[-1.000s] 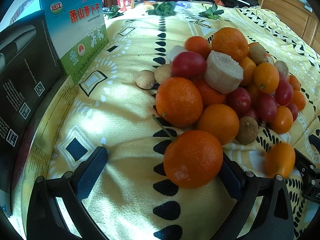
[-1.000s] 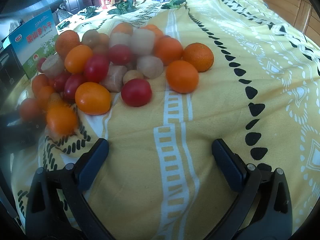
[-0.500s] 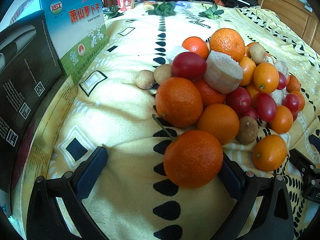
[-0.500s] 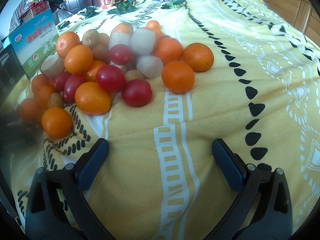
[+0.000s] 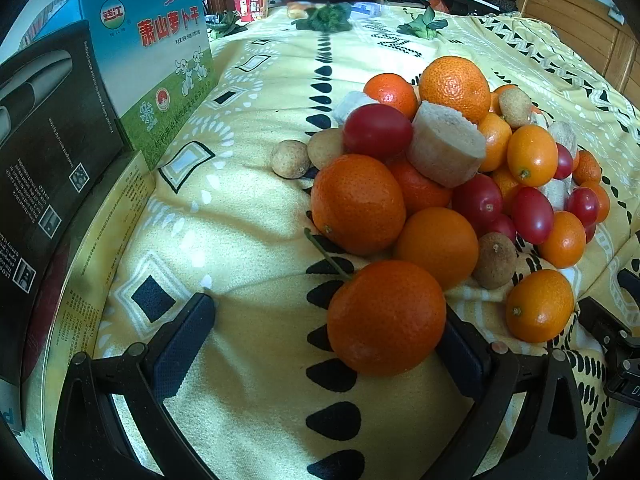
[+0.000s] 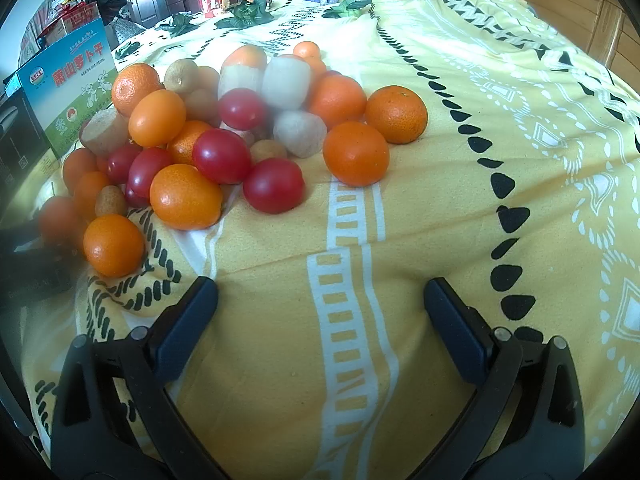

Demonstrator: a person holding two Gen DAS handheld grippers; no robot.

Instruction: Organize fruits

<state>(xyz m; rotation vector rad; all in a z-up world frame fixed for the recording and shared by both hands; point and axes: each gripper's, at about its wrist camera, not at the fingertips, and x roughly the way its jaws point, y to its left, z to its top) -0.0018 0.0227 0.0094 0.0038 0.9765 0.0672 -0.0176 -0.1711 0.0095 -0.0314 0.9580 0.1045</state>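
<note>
Heap of mixed fruit (image 6: pixel 224 136): on yellow patterned cloth (image 6: pixel 460 200). Left gripper (image 5: pixel 324 328): jaws apart, round orange citrus with green stem (image 5: pixel 386 316) hiding its right pad. Right gripper (image 6: pixel 320 312): spread, empty; far fruits blurred.

1. The right gripper (image 6: pixel 320 300), with black arms and dark blue pads, hangs spread wide over a yellow patterned cloth (image 6: pixel 500 128), nothing between its fingers.
2. A heap of round orange citrus fruits, red cherry tomatoes and pale cut chunks (image 6: pixel 224 128) lies ahead to the left.
3. A blue-and-green printed box (image 6: pixel 72 92) stands behind the heap.
</note>
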